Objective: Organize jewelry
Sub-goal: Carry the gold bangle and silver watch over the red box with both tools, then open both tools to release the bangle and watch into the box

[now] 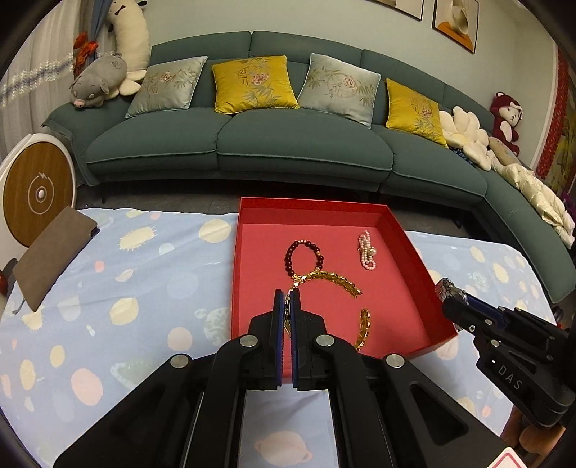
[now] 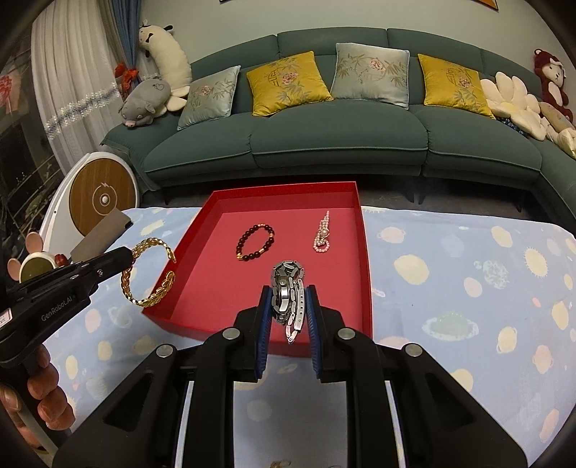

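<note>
Home living room. Long teal fabric sectional sofa (image 2: pixel 338 144) spans 12 o'clock, lined with yellow embroidered silk cushions (image 2: pixel 288 82) and pale blue-grey floral cushions (image 2: pixel 370 73). Grey plush pig (image 2: pixel 144 102) at 10 o'clock beside white sheer curtain (image 2: pixel 64 79); dark red plush monkey (image 2: pixel 550 77) at 2 o'clock. Framed pictures (image 1: pixel 457 21) on pale wall. Low table under light blue planet-print cloth (image 2: pixel 468 288) in foreground.

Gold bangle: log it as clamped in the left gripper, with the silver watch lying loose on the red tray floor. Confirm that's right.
Not quite. The gold bangle is clamped in the left gripper, but the silver watch is not lying loose: the right wrist view shows it held between the fingers of the right gripper, above the red tray.
</note>
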`<state>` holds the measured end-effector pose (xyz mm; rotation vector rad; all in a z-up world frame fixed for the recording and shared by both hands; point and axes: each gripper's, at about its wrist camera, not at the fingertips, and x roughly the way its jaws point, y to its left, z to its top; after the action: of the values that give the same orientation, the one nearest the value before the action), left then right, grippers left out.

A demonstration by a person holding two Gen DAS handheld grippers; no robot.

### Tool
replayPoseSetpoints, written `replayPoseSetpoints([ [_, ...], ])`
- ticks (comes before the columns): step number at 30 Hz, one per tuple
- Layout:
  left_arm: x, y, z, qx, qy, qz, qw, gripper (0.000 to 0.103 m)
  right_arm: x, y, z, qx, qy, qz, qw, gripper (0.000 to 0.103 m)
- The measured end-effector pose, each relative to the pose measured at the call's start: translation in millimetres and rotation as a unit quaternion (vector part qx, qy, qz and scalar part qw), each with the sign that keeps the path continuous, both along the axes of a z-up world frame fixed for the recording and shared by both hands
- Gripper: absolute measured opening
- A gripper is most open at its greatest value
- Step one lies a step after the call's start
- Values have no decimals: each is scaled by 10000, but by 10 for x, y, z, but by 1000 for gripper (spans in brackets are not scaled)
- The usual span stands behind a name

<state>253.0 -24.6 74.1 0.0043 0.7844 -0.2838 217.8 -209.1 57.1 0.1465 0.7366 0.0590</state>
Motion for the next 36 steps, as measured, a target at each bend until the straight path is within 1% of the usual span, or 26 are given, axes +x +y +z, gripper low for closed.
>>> replayPoseSetpoints([
  [4, 212, -95, -163, 201, 23, -50, 9998, 1, 276, -49, -154, 8, 126, -42, 9999, 18],
  [10, 476, -198, -411, 281, 180, -40, 9994, 1, 574, -44, -358, -45, 269, -11, 9996, 18],
  [17, 640, -200, -617, 420, 327, 43, 9986, 1, 770, -97, -542, 10, 366, -80, 9993, 18],
  [21, 694, -182, -679, 418, 406, 89, 9983, 2, 811, -77, -616, -55, 424, -82, 9991, 18],
  [23, 707, -185, -699, 466, 437, 119, 9979, 2, 813, -83, -618, -67, 414, -87, 9991, 18],
  [25, 683, -193, -698, 523, 347, 155, 9979, 3, 792, -88, -585, -100, 335, -133, 9993, 20],
  [26, 670, -204, -691, 582, 297, 153, 9977, 5, 784, -91, -565, -94, 308, -128, 9994, 20],
  [27, 658, -212, -683, 646, 257, 162, 9975, 8, 780, -86, -551, -94, 287, -131, 9995, 20],
  [30, 607, -214, -632, 718, 175, 164, 9971, 13, 748, -91, -492, -92, 230, -153, 9996, 20],
  [35, 397, -195, -437, 716, 21, 98, 9974, 16, 552, -54, -278, -120, 113, -84, 9998, 20],
  [36, 330, -195, -382, 698, -13, 83, 9975, 18, 486, -42, -227, -158, 82, -65, 9998, 21],
])
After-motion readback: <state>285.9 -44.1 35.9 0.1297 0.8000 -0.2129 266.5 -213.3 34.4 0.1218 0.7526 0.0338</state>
